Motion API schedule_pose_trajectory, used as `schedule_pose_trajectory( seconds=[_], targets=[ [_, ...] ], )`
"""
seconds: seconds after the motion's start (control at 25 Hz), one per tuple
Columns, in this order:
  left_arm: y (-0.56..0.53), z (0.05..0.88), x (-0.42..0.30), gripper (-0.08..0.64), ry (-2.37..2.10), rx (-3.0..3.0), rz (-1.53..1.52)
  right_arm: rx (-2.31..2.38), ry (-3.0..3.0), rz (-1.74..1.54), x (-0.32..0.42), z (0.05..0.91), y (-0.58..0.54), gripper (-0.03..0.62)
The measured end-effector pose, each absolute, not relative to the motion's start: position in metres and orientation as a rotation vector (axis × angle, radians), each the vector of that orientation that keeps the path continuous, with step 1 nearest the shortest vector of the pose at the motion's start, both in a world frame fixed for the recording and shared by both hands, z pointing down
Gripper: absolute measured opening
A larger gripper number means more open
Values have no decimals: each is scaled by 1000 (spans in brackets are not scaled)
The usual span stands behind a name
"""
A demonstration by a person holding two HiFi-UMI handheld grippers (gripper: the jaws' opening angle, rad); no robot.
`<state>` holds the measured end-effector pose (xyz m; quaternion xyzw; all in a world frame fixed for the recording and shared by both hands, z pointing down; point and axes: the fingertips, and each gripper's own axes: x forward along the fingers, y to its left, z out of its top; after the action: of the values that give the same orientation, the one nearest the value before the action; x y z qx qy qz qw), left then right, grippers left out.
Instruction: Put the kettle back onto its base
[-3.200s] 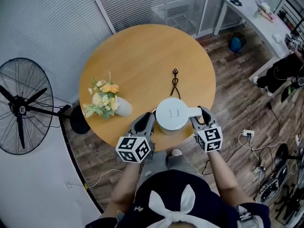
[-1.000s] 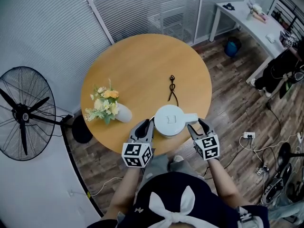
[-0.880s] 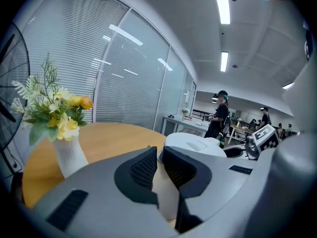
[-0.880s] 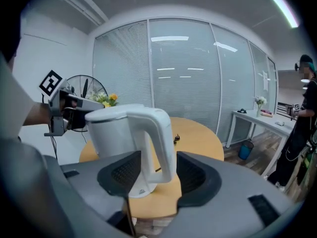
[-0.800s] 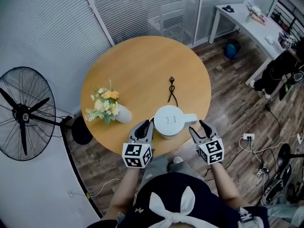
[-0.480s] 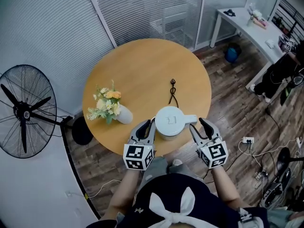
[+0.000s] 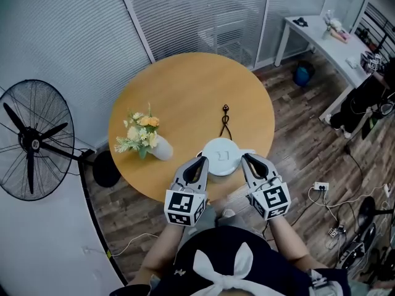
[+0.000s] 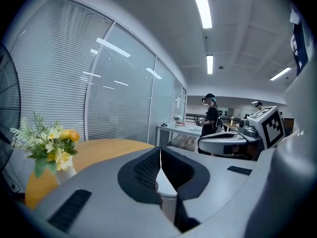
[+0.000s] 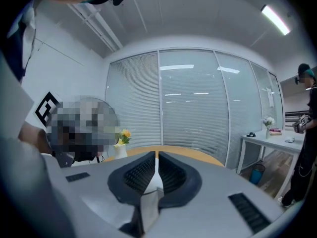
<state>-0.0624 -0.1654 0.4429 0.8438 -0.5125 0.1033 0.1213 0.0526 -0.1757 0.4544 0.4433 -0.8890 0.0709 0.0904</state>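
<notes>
The white kettle (image 7: 221, 156) stands near the front edge of the round wooden table (image 7: 185, 85). Its black cord (image 7: 225, 115) runs out behind it, and the base under it is hidden. My left gripper (image 7: 199, 161) hovers at the kettle's left side, shut and empty. My right gripper (image 7: 247, 158) hovers at the kettle's right side. Its jaws have just been closing, with nothing between them. In the left gripper view the fingertips of the left gripper (image 8: 160, 150) meet, with the kettle (image 8: 165, 185) showing white below them. The right gripper view shows the right gripper (image 9: 156, 155) the same way.
A white vase of flowers (image 7: 145, 137) stands on the table's left part. A black floor fan (image 7: 31, 140) is left of the table. A white desk (image 7: 327, 29) stands at the far right, and cables lie on the wooden floor (image 7: 321, 171). A person (image 8: 213, 118) stands far off.
Both grippers have risen beside the kettle. The right gripper's jaws stood open next to the kettle's handle and are now closed. The kettle has stayed in place.
</notes>
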Motion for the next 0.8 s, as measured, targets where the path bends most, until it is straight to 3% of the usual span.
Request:
schedule_pose_trajectory(
  seconds=[0.8],
  targets=[
    [-159, 436, -42, 26, -1448, 2475, 257, 1267, -2654, 202, 36, 450, -171, 23]
  ],
)
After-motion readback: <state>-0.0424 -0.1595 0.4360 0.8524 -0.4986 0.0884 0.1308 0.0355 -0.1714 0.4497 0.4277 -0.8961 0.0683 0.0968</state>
